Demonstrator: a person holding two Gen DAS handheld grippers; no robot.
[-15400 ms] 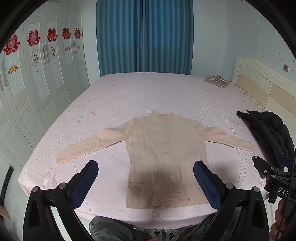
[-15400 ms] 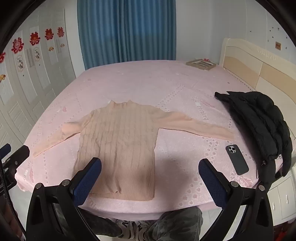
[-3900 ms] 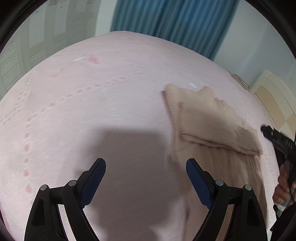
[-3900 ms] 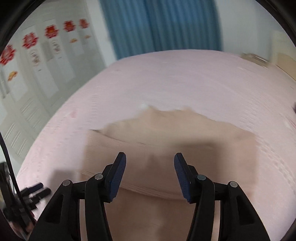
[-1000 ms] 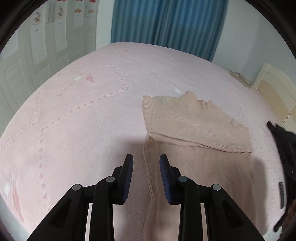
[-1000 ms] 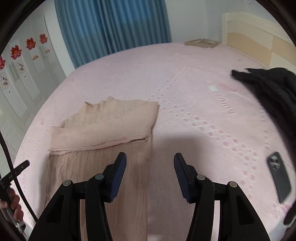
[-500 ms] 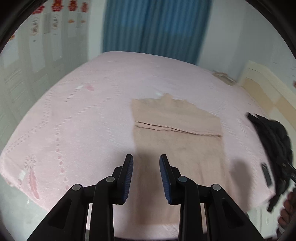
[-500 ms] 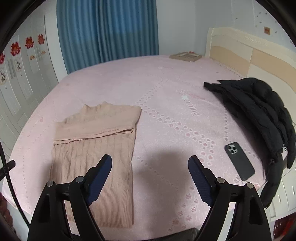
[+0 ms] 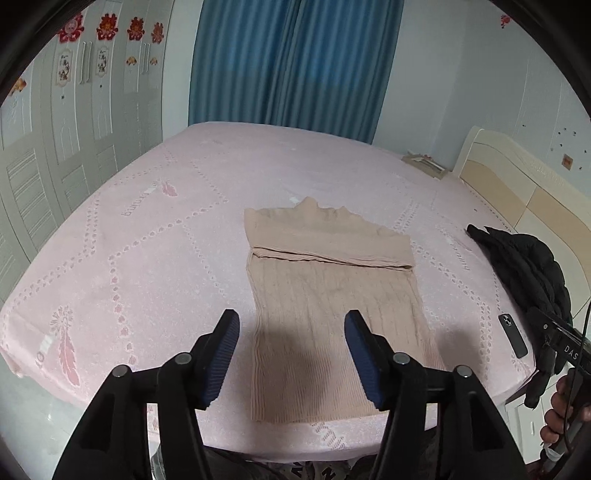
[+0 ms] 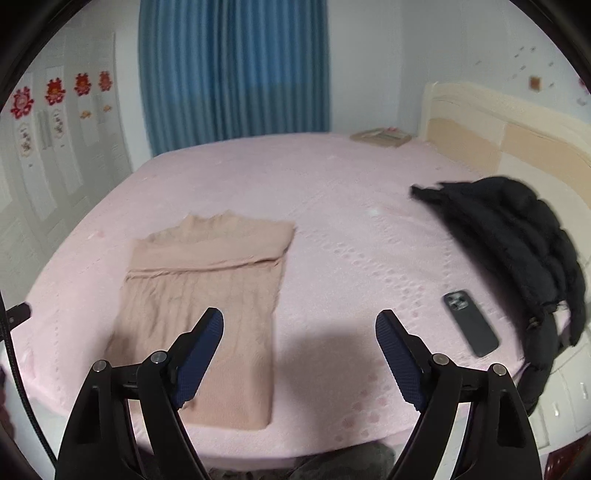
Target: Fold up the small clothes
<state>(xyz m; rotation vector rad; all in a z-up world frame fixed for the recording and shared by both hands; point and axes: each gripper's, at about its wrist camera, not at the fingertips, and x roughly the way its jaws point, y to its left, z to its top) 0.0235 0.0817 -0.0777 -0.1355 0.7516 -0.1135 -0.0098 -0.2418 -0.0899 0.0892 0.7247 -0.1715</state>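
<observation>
Beige ribbed knit sweater (image 9: 332, 291) is lying flat on the pink patterned bed cover (image 9: 147, 240), sleeves folded across the chest. Left gripper (image 9: 291, 356) is hovering at its hem, jaws apart, empty. Right gripper (image 10: 299, 356) is hovering with jaws spread wide, sweater at its 10 o'clock. Dark phone (image 10: 470, 322) is lying at 2 o'clock beside the black puffer jacket (image 10: 517, 236).

You can read "DAS" in white on the right gripper (image 9: 565, 347), rest cut off. Pink lettering woven into the bedspread (image 9: 147, 229) is upside down and unreadable. Red cutouts on the wardrobe (image 9: 107, 27): can't make out chars.
</observation>
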